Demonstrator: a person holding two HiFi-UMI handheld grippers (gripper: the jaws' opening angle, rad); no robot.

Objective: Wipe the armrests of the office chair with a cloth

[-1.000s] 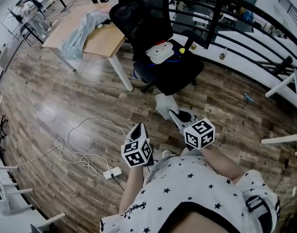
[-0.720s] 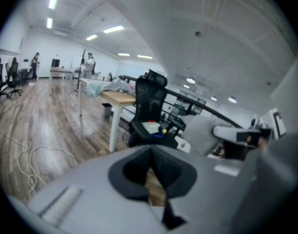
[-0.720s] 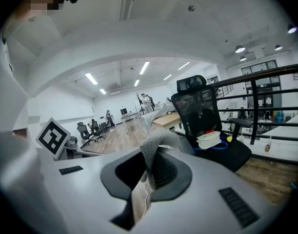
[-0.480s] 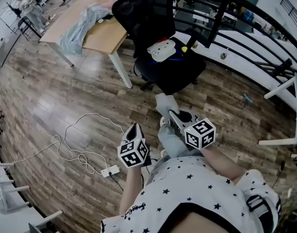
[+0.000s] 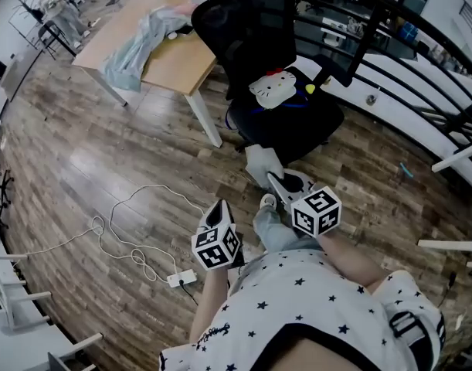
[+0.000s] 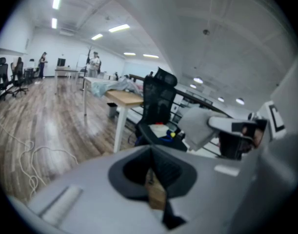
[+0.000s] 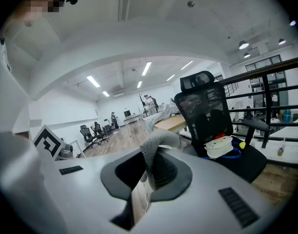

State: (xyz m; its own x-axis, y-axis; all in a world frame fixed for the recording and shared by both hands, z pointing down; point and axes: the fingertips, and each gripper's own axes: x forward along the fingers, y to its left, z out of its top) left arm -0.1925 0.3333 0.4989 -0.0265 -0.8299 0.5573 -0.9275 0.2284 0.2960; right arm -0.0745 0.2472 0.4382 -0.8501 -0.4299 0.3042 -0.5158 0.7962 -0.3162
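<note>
The black mesh office chair stands ahead of me beside a desk, with a white cat-face cushion on its seat. One armrest shows on its right side; the other is hidden. My right gripper is shut on a grey cloth, held short of the chair's base. The right gripper view shows the cloth folded between the jaws and the chair beyond. Lower and to the left, my left gripper is shut with nothing in it. In the left gripper view the cloth hangs to the right.
A wooden desk with a pale blue garment stands left of the chair. A white cable and power strip lie on the wood floor. A dark railing runs behind the chair. White table legs stand at the right.
The view has shifted so the chair sits a little further right. The person's leg has come forward under the grippers. Both grippers keep the same pose, cloth still held.
</note>
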